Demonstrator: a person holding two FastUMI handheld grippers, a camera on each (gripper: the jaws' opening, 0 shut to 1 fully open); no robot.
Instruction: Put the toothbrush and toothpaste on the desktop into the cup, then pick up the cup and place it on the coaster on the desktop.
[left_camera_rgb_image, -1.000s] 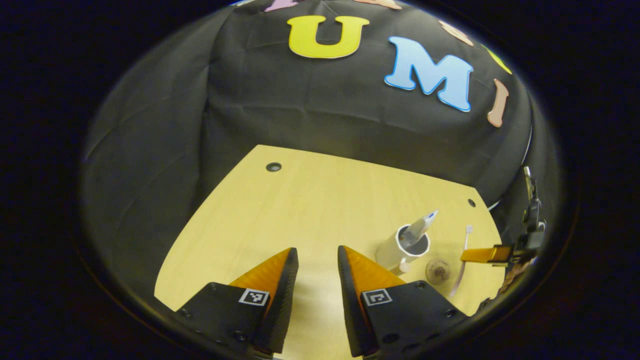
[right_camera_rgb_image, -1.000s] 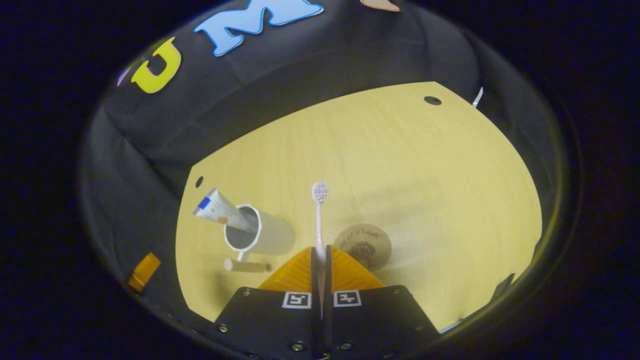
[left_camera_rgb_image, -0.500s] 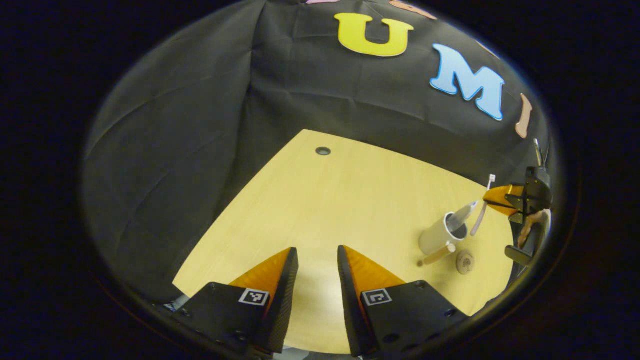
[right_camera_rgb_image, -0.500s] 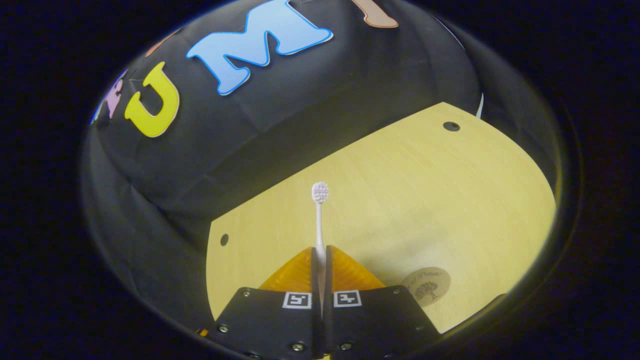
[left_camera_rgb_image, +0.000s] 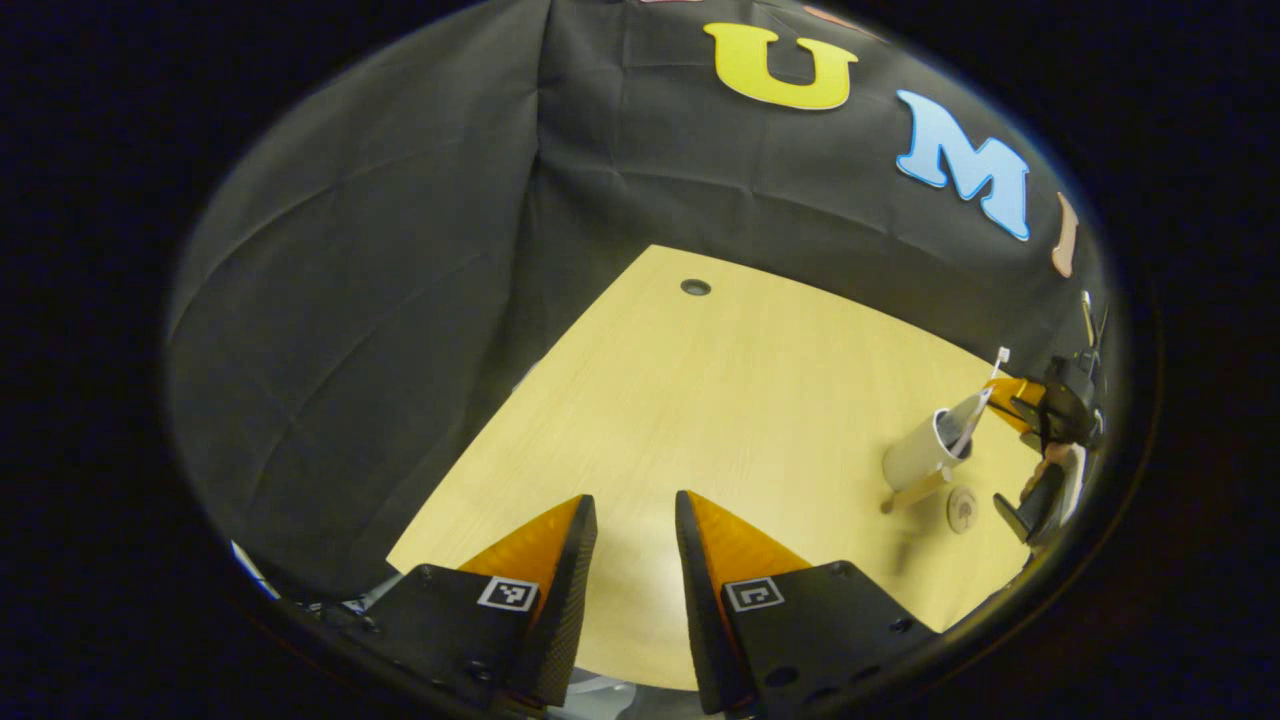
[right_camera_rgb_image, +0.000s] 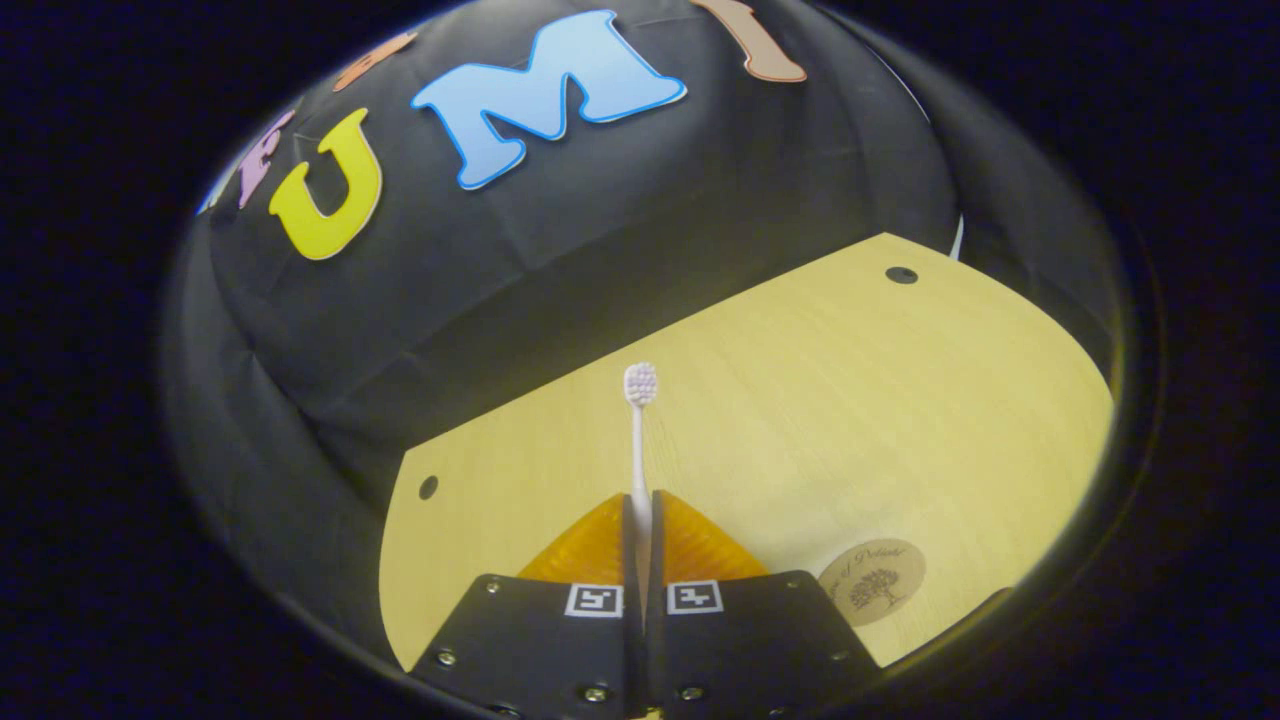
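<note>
At the near edge of the left gripper view, the left gripper (left_camera_rgb_image: 630, 540) hovers over the light wooden desktop (left_camera_rgb_image: 700, 400), fingers parted with a clear gap, nothing between them. A small dark hole (left_camera_rgb_image: 695, 287) sits in the desktop near its far edge. Far right in that view, the white cup (left_camera_rgb_image: 925, 455) stands on the desktop, its wooden handle (left_camera_rgb_image: 912, 492) pointing toward the near side. The toothpaste tube (left_camera_rgb_image: 962, 411) leans in the cup, its end sticking out past the rim. Just right of the cup, near side, the round wooden coaster (left_camera_rgb_image: 962, 509) lies flat on the desktop, apart from the cup. The right gripper (left_camera_rgb_image: 1012, 398) sits at the cup's right, above the rim, with the white toothbrush (left_camera_rgb_image: 983, 400) slanting from it down toward the cup mouth, brush head up. Whether the handle's lower end is inside the cup cannot be told. A hand (left_camera_rgb_image: 1050, 470) shows below that gripper.

Right gripper view: the right gripper (right_camera_rgb_image: 640, 520) is closed tight on the toothbrush (right_camera_rgb_image: 638, 440), both fingers pressing the handle, bristle head pointing away from the camera. The coaster (right_camera_rgb_image: 872, 595) lies near right on the desktop (right_camera_rgb_image: 900, 400), with a tree print on it. Two small holes mark the desktop, one left (right_camera_rgb_image: 428, 487), one far right (right_camera_rgb_image: 901, 275).
</note>
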